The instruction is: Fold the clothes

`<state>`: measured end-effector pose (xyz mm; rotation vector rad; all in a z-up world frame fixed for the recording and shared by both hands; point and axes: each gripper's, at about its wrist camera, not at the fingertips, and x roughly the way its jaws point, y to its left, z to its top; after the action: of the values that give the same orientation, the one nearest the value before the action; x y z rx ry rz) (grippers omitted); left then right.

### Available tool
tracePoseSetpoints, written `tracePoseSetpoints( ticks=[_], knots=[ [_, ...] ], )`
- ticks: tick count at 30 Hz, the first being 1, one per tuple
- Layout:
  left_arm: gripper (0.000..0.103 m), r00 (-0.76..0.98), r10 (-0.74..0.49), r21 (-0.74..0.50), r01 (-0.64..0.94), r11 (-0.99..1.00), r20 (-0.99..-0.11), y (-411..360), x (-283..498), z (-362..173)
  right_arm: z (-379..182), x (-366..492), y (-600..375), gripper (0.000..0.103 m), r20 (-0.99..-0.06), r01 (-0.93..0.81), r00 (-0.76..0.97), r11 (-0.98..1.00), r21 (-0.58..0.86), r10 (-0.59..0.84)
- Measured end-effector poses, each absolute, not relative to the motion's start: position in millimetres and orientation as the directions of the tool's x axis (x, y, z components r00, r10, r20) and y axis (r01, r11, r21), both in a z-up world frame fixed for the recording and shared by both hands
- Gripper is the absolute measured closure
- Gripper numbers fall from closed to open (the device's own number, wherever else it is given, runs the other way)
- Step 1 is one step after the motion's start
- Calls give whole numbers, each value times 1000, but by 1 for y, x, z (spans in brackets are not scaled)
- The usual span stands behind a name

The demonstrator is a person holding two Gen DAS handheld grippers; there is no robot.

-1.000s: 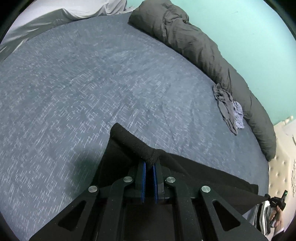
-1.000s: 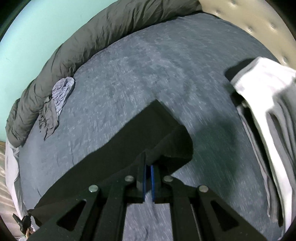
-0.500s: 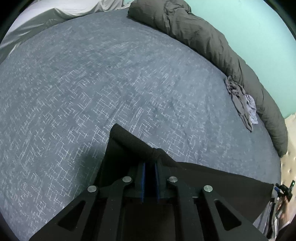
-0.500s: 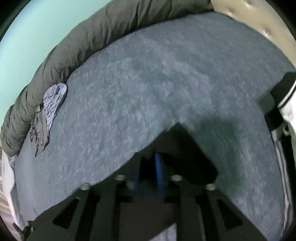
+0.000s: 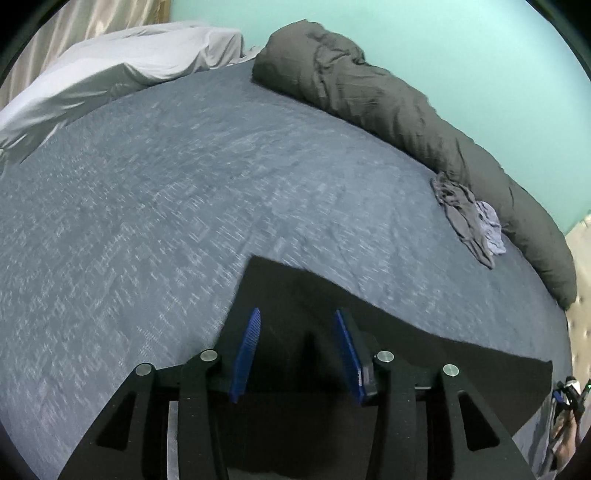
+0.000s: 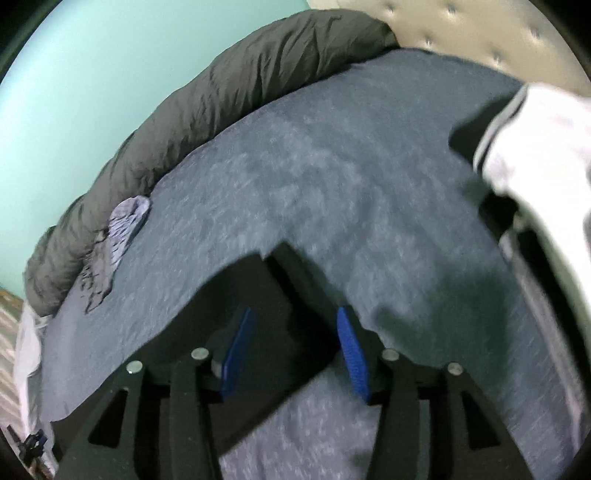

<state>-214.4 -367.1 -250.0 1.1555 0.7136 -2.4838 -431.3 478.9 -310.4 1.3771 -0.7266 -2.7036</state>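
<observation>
On the bed (image 5: 155, 206), covered in a mottled blue-grey sheet, we see the black garment (image 5: 424, 354) lying spread flat at the near edge, its long straight edge running across below both cameras. Our left tongs (image 5: 295, 354) stand apart above one corner of the garment, with the blue pads (image 5: 245, 354) holding nothing between them. Our right tongs (image 6: 291, 354) are likewise spread wide over the opposite corner of the black garment (image 6: 236, 295), empty; that view is blurred. A rolled dark grey duvet (image 5: 388, 99) lies along the far side against the turquoise wall, and a small crumpled grey cloth (image 5: 469, 218) rests just beside it. A blurred pile of white and dark clothes (image 6: 535, 140) sits to the right, near the tufted headboard (image 6: 461, 26).
</observation>
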Motion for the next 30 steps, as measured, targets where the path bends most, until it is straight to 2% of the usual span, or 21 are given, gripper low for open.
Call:
tracePoseSetpoints(
  ticks=[7,22,27,30],
  knots=[
    [57,-677,22,-398,407,-822,-736,-304,-194,-268,-337,-430,465,38,-738,-178,-587,-837,518,-332],
    [55,-712,56,-454,384,-804,-700,-262,-159,-320,-363,-446,453,34,-727,-176,-610,-840,513,-317],
    [55,-712,45,-447,390,-805,-701,-264,-152,-317,-363,-448,444,35,-726,-172,-631,-863,476,-275],
    [55,-719,9,-436,410,-801,-695,-270,-138,-308,-364,-451,441,45,-733,-182,-633,-872,455,-250]
  ],
)
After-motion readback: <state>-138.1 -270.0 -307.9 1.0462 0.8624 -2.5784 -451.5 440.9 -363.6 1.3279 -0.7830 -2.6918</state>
